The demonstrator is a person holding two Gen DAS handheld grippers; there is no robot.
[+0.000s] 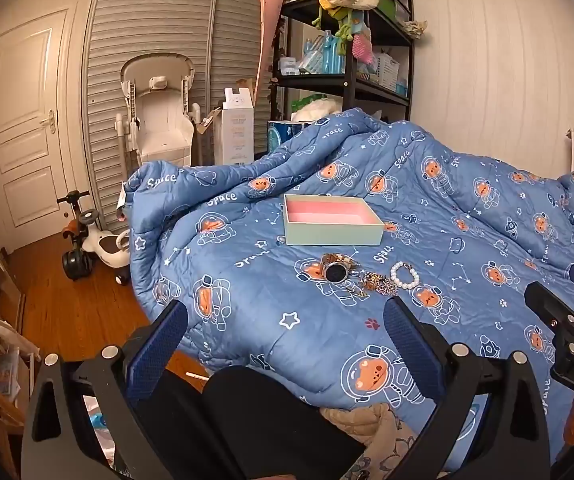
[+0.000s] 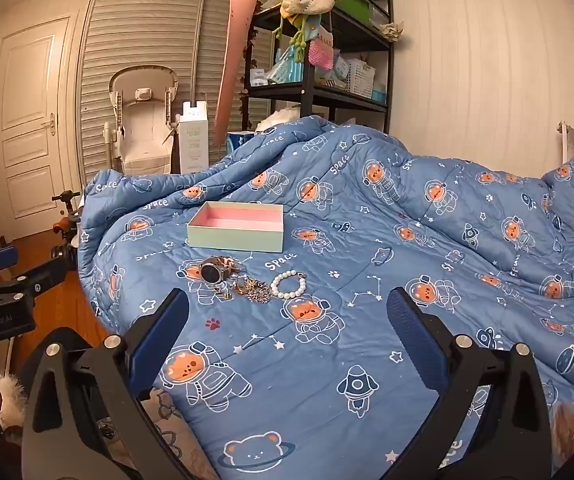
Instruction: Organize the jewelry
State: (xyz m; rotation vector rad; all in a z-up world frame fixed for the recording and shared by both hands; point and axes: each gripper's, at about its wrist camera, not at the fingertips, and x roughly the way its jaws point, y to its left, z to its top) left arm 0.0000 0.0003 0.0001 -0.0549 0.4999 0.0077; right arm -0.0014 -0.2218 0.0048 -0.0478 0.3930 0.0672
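Observation:
An open pale green box [image 1: 333,222] with a pink inside lies on the blue quilt; it also shows in the right wrist view [image 2: 237,232]. In front of it lie a watch [image 1: 337,271] [image 2: 213,272], a gold chain heap [image 1: 379,283] [image 2: 253,290] and a white pearl bracelet [image 1: 405,275] [image 2: 288,285]. My left gripper [image 1: 287,328] is open and empty, short of the jewelry. My right gripper [image 2: 289,320] is open and empty, just short of the bracelet.
The blue quilt [image 2: 407,280] covers the bed and is bunched up behind the box. A black shelf [image 1: 351,80] stands behind the bed. A high chair [image 1: 159,120], a white carton and a ride-on toy [image 1: 91,248] stand on the wood floor at the left.

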